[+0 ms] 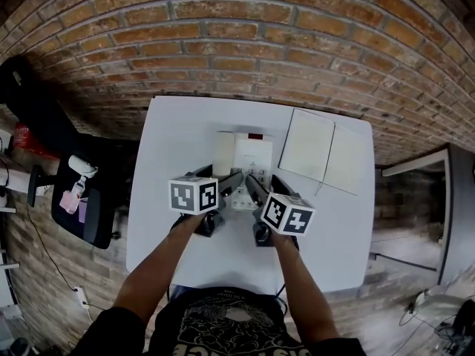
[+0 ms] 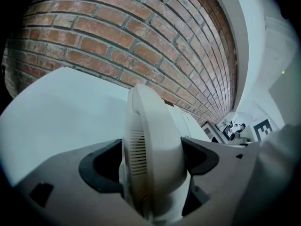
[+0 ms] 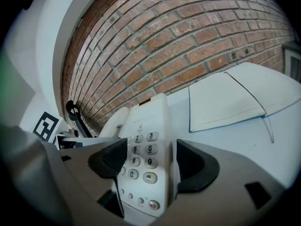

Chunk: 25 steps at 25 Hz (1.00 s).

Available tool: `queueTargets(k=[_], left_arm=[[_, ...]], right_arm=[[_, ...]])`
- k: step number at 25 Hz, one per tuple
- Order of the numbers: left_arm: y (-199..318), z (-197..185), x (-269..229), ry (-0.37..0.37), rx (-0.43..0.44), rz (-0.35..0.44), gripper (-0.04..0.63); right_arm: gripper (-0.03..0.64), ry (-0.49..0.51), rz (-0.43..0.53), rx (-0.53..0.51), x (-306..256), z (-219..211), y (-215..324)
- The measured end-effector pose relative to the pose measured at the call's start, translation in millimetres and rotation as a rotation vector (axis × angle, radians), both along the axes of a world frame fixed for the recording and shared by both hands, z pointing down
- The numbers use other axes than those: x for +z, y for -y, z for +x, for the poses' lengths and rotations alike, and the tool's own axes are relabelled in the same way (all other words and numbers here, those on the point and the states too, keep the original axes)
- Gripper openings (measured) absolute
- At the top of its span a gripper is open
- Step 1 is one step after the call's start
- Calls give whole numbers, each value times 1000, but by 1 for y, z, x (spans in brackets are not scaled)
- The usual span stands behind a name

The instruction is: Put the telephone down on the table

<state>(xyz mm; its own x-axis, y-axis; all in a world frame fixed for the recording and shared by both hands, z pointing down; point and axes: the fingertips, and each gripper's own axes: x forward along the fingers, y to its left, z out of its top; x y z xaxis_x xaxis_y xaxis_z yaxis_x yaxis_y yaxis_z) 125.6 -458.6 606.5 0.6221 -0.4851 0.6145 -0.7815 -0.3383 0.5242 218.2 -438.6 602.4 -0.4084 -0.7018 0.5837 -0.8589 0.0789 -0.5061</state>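
Observation:
A white push-button telephone (image 1: 245, 154) sits over the middle of the white table (image 1: 174, 136), handset along its left side. My left gripper (image 1: 225, 187) is shut on the handset (image 2: 150, 149), which fills the gap between the jaws of that gripper (image 2: 153, 166). My right gripper (image 1: 261, 188) is shut on the keypad half of the telephone (image 3: 143, 157), with the number keys between its jaws (image 3: 150, 166). Both grip the near end. I cannot tell whether the telephone's base touches the table.
An open white notebook (image 1: 325, 150) lies on the table just right of the telephone, also visible in the right gripper view (image 3: 235, 98). A brick wall (image 1: 245, 43) stands behind the table. A black chair (image 1: 85, 202) with small items stands to the left.

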Motion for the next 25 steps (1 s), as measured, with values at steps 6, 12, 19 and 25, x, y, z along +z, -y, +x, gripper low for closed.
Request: queueTargets(k=[6,12,19,25], left_arm=[[-3,-10,-22,21,-18,57,388],[-4,-19,-69,6,-1,170,340],[-16,-25,-133,-17,43,336,260],[-35,-37,-178,-8,79,458,186]], right_arm=[[328,-25,56,6,-26,3,-5],[299,-59,159,-32,-72,-13,-12],[163,-151,283,-49,-124,-32,-26],[101,-218,377,-22,-167,-42,-43]])
